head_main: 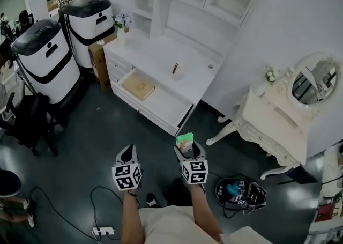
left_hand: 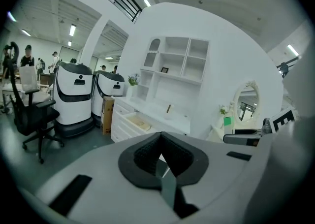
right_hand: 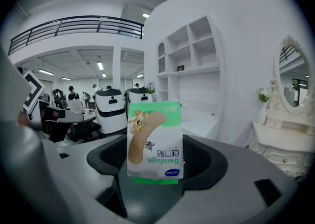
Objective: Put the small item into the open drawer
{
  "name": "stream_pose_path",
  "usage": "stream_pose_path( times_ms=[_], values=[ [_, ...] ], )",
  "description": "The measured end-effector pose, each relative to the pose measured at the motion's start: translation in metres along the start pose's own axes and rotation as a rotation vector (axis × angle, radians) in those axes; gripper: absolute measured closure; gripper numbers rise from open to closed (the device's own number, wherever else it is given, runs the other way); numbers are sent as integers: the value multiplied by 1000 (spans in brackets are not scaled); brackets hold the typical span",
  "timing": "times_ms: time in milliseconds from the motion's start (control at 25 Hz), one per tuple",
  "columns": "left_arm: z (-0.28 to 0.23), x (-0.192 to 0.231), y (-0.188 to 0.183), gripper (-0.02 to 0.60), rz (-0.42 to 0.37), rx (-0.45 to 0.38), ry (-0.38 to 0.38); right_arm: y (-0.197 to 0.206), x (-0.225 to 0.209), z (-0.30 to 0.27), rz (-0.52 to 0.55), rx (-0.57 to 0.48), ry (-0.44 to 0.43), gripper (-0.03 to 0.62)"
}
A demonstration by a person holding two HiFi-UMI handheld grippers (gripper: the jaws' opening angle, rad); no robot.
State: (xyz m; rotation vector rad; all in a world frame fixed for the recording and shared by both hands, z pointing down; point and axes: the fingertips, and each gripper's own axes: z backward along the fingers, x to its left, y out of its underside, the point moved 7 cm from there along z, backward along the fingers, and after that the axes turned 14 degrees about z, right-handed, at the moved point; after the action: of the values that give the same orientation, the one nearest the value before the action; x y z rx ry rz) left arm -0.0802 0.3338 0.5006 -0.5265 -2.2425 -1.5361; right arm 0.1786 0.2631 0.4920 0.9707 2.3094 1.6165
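One small bandage box (right_hand: 155, 137) sits pinched in the right gripper (right_hand: 155, 168), jaws closed tight on it, well away from where it must go. Left gripper (left_hand: 161, 161) has jaws pressed together w/ nothing btwn them. The open drawer (head_main: 161, 103) is far ahead across the dark floor (head_main: 91, 141), w/ a flat tan thing (head_main: 138, 85) at its left end. Best way, I think: walk up close first, squeeze firm, bring box low over the bare white part, then let go. Count: 1 box, 1 open drawer, 2 grippers, 2 big white machines (head_main: 42, 60), 1 round mirror (head_main: 315, 81).
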Motion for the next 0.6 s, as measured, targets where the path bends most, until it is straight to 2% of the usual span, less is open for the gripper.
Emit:
stream_pose_path(
  times_ms=[320, 600],
  values=[
    [-19, 40, -28, 566, -18, -12, -49, -15, 17, -58, -8, -4, -52, 230],
    [-75, 57, -70, 566, -73, -17, -76, -40, 14, -137, -17, -7, -100, 230]
  ],
)
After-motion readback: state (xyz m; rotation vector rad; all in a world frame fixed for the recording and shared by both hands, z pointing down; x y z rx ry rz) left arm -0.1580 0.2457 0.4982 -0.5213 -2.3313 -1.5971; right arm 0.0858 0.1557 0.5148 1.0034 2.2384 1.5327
